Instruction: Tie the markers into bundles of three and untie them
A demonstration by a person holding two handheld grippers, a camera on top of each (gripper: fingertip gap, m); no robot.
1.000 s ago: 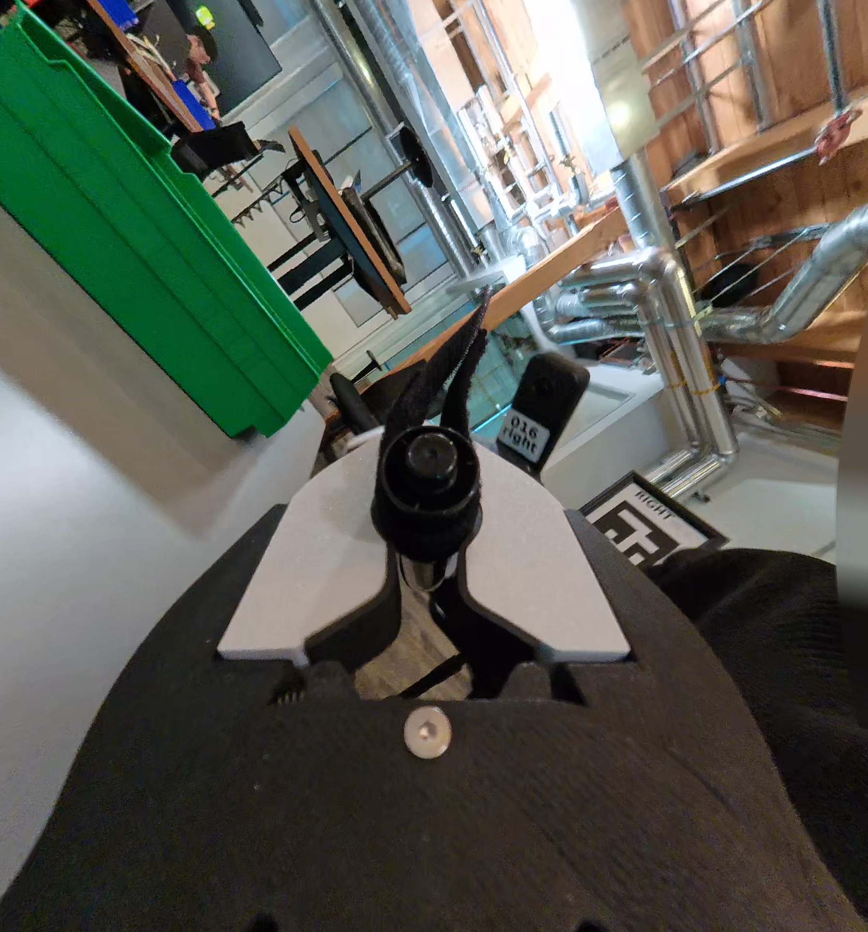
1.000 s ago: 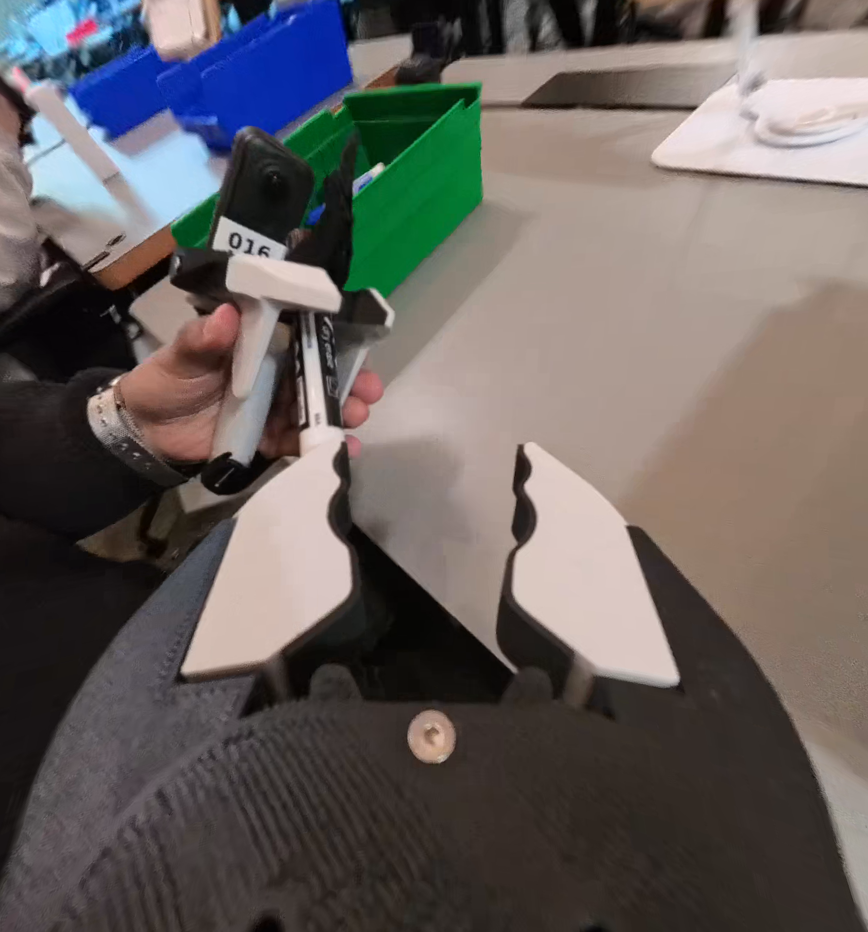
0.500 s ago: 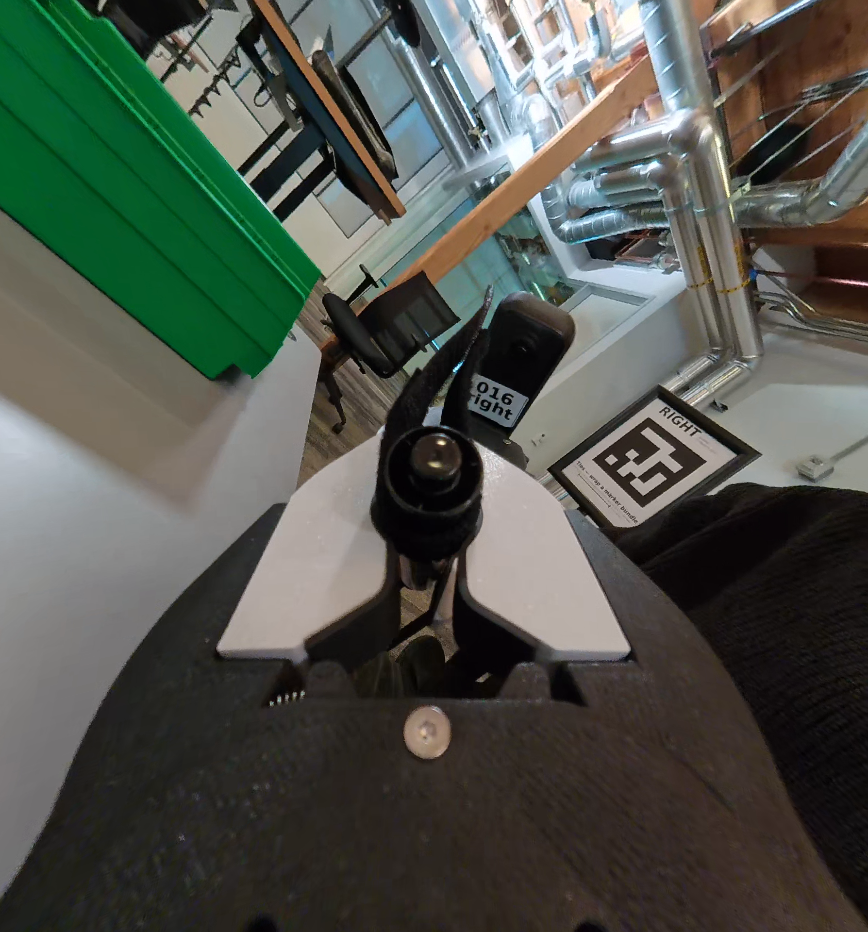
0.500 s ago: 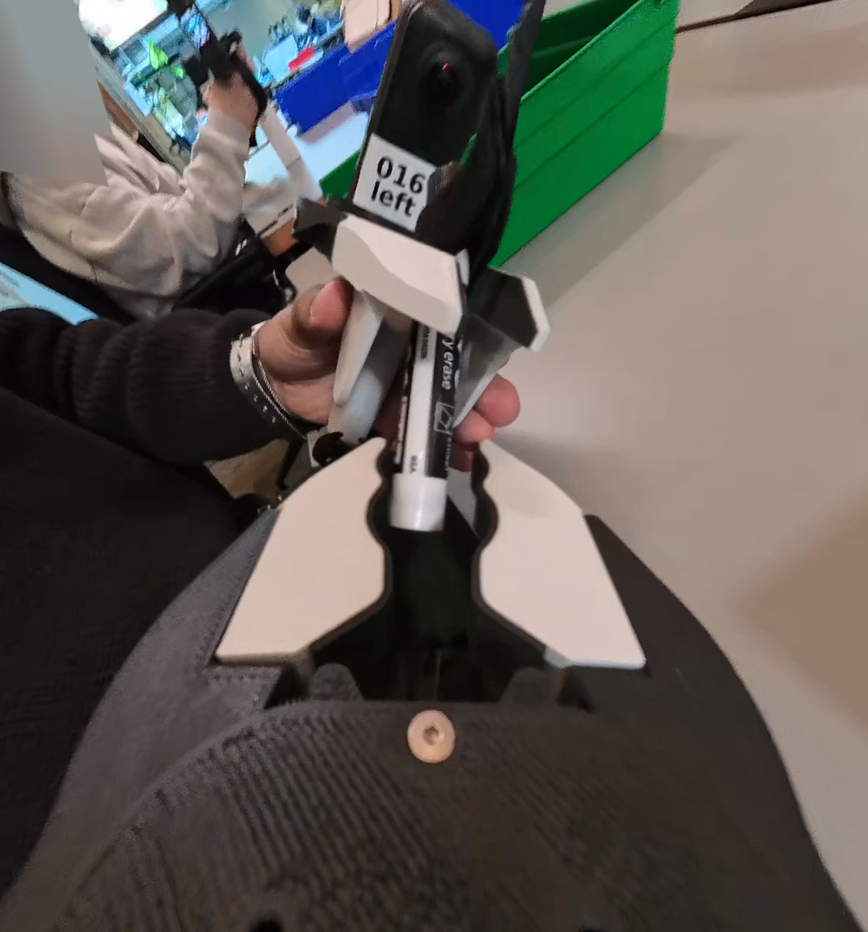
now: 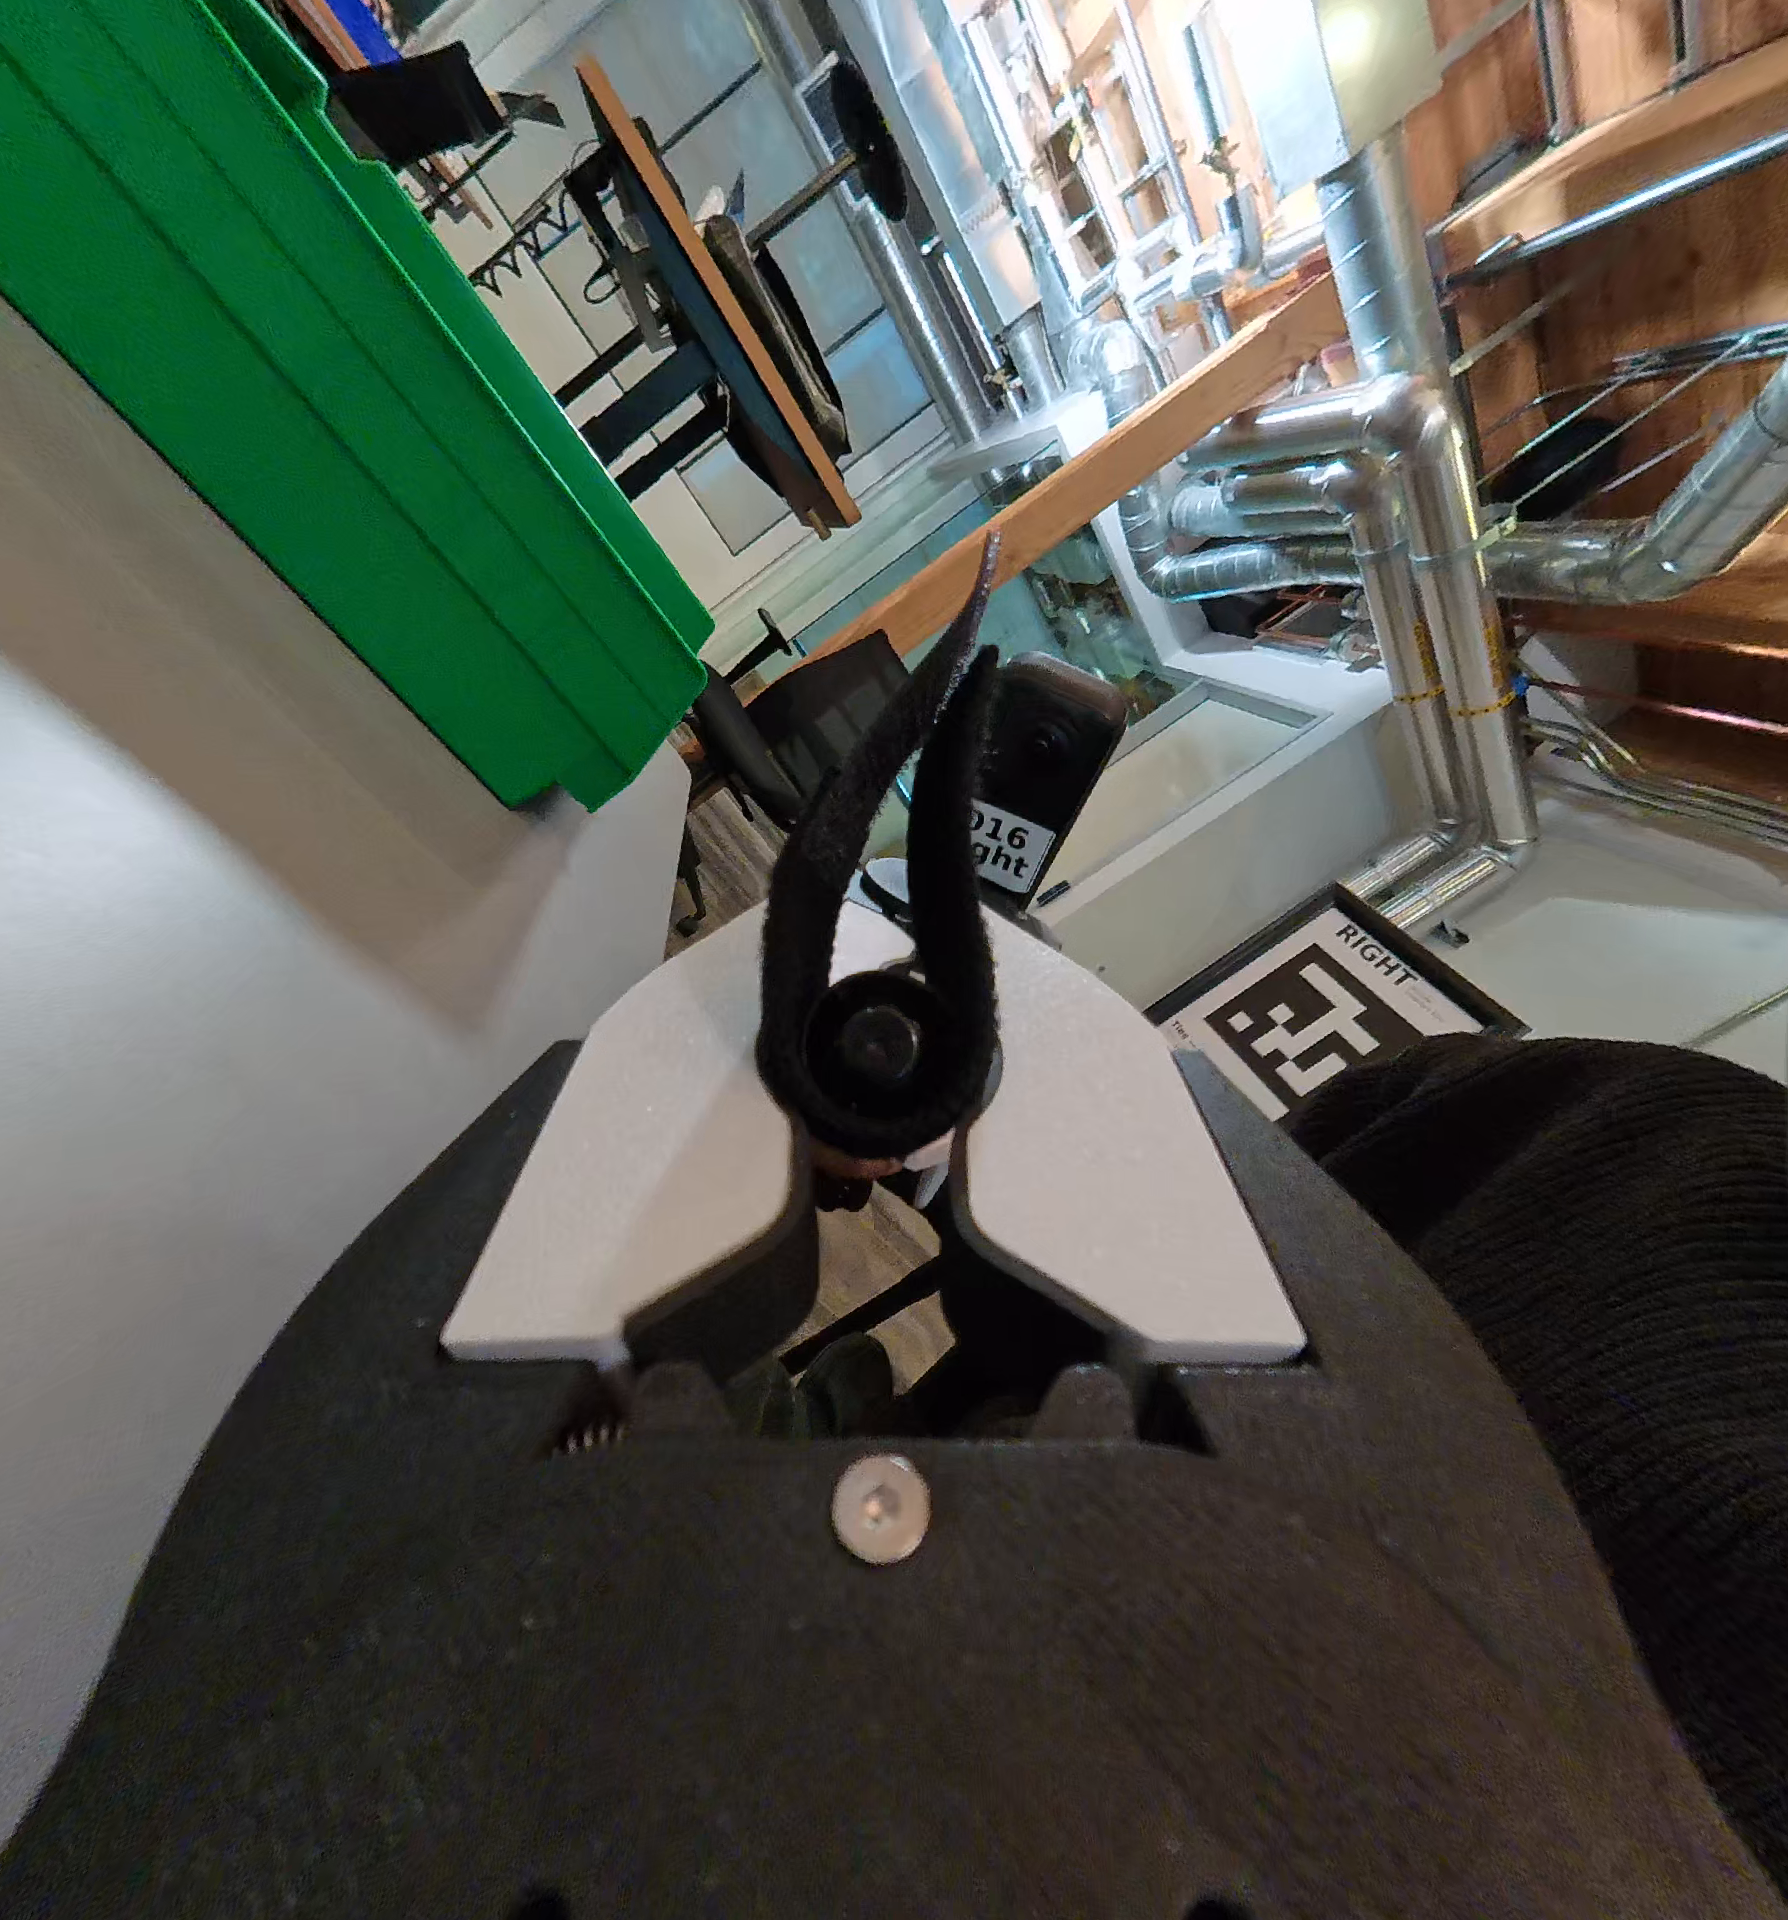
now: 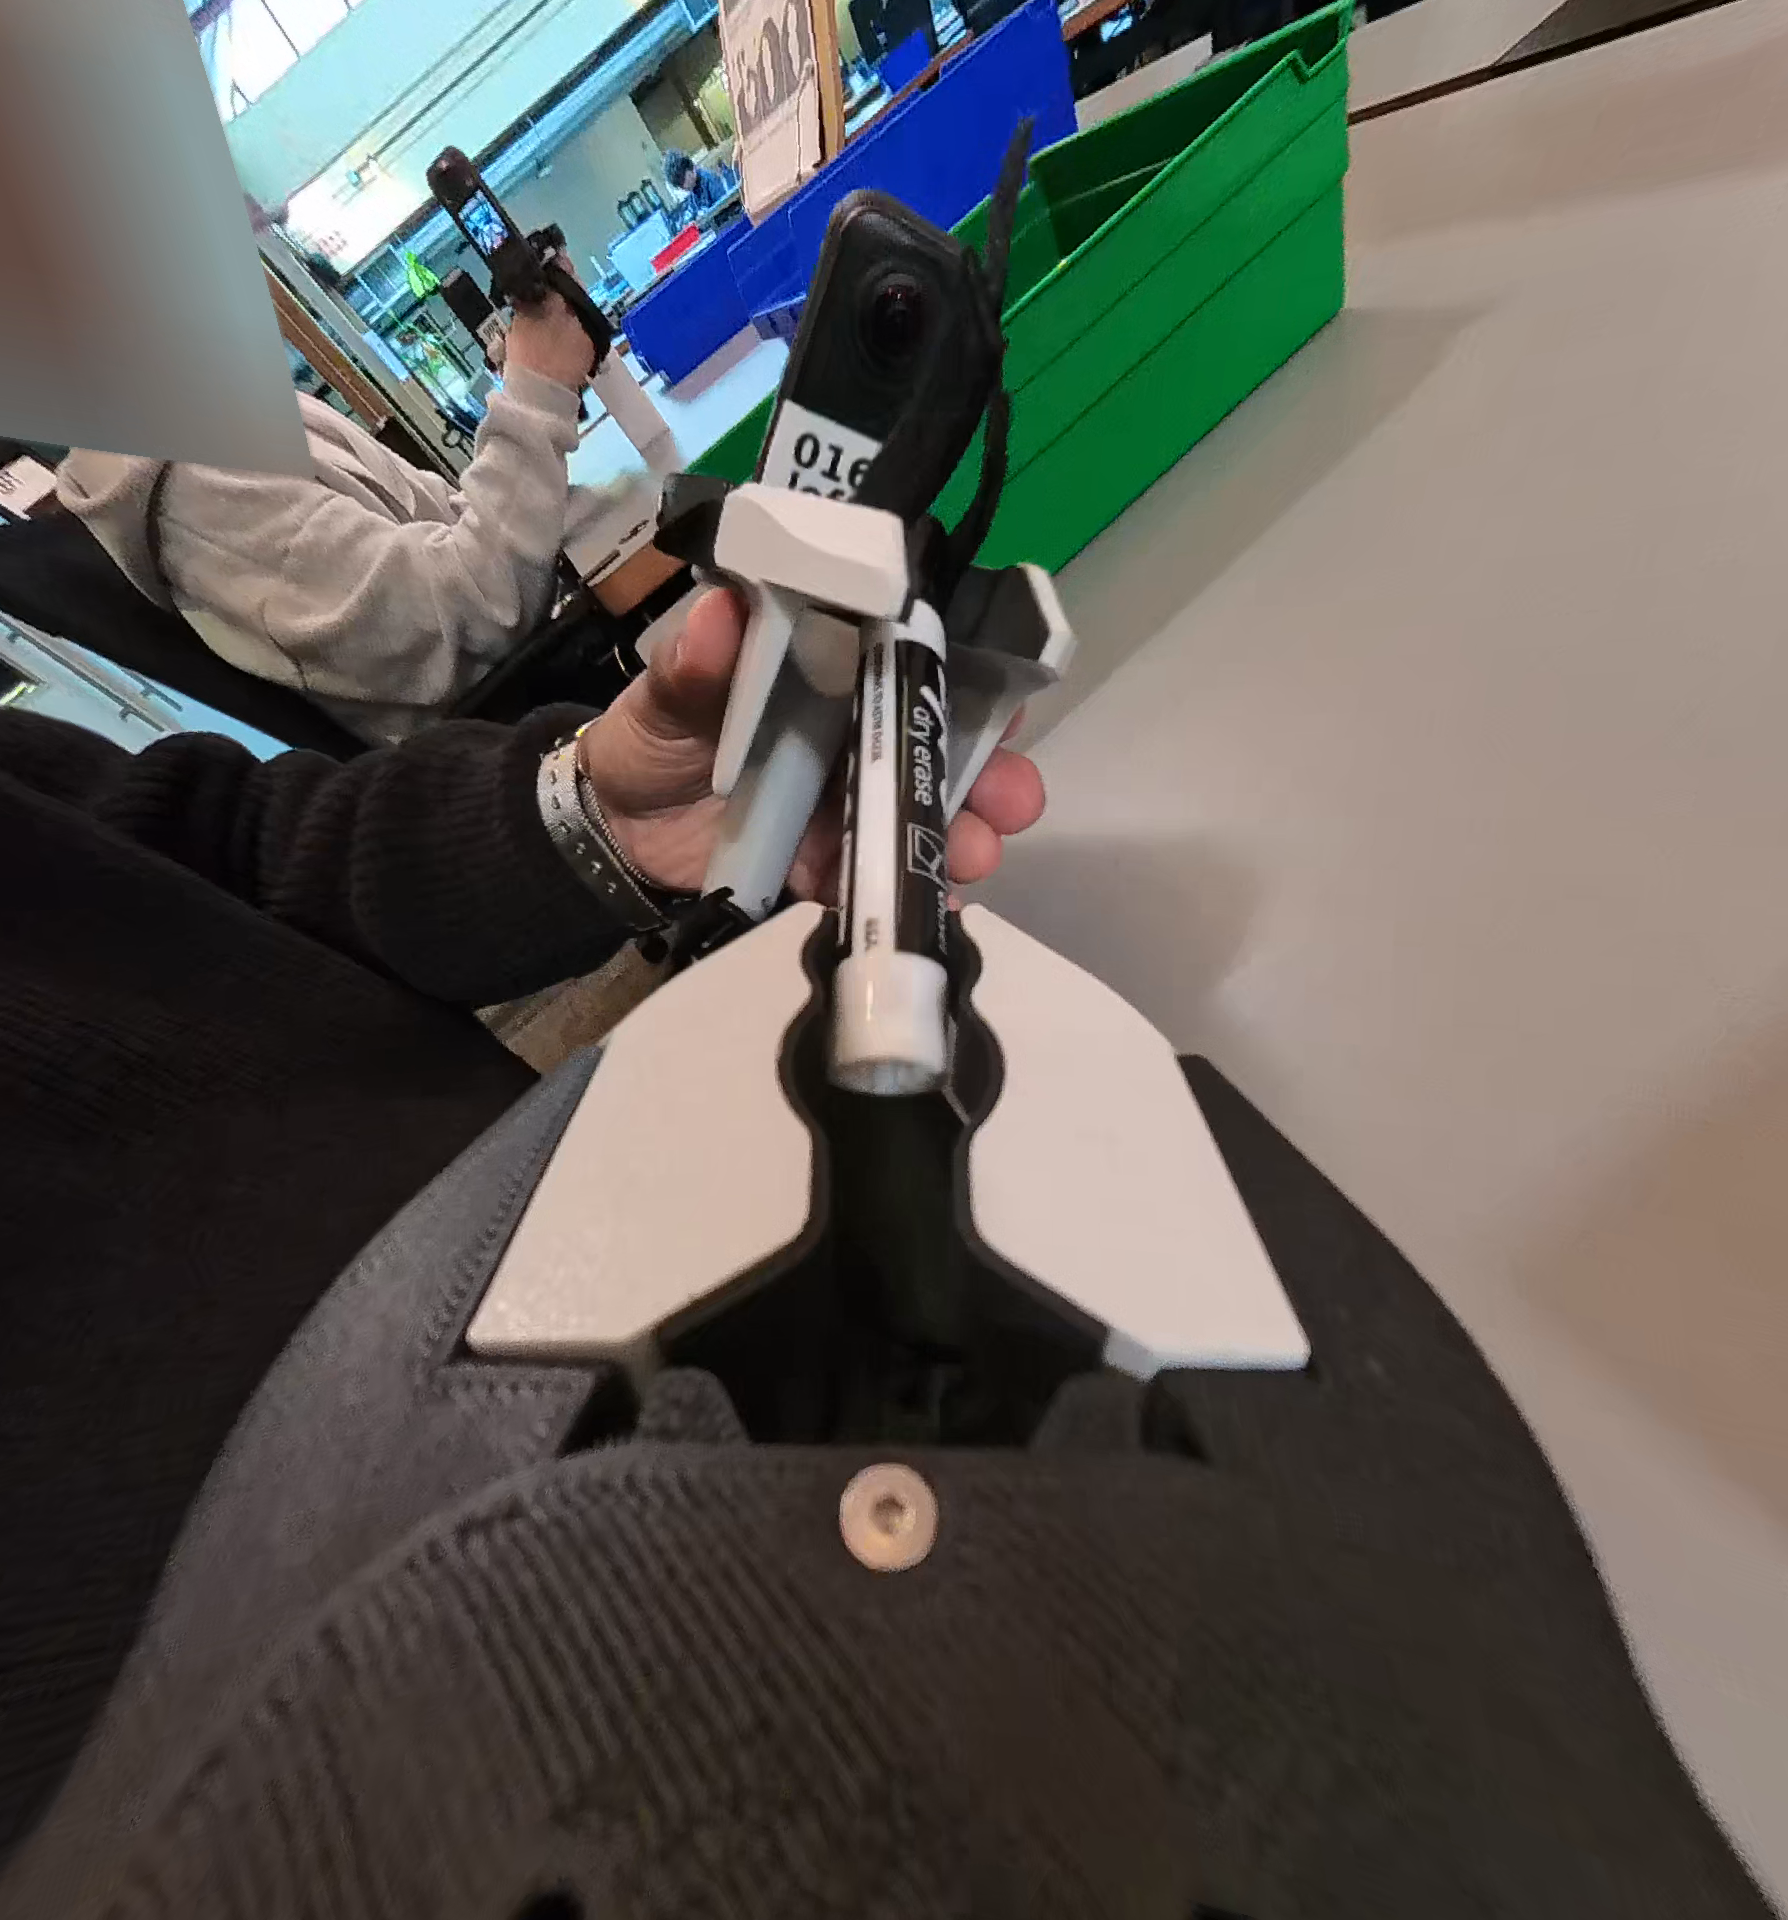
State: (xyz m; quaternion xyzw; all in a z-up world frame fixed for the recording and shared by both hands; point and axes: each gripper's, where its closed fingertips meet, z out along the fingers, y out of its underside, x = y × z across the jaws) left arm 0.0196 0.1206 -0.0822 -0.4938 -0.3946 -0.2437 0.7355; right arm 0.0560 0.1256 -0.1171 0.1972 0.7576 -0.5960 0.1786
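Left hand-held gripper (image 5: 874, 1081): its white fingers are pinched tight on the cap end of a black-and-white dry-erase marker (image 5: 877, 1044), with a black hook-and-loop strap (image 5: 869, 883) wrapped round that end and two loose tails standing up.
Right hand-held gripper (image 6: 885, 1023): narrowed round the marker's (image 6: 895, 831) white butt end; the notched inner edges flank it, but I cannot tell whether they press it.
Marker's place: in the air between the two tools, above the edge of the pale grey surface (image 6: 1492, 727), gripped at one end and cradled at the other.
Handling: it looks light, stiff and smooth-barrelled, so likely to slip or pivot if held at one point; the finger notches suit its round body. The strap looks soft and limp; a free tail is the place to take hold.
Left view only: the end-on strap loop, and a square black-and-white marker tag (image 5: 1316, 1029) by a dark sleeve.
Right view only: the marker's full length, and the bare hand (image 6: 724, 769) holding the left tool.
Farther: a green plastic bin (image 6: 1181, 343) on the surface; blue bins (image 6: 911, 197) beyond.
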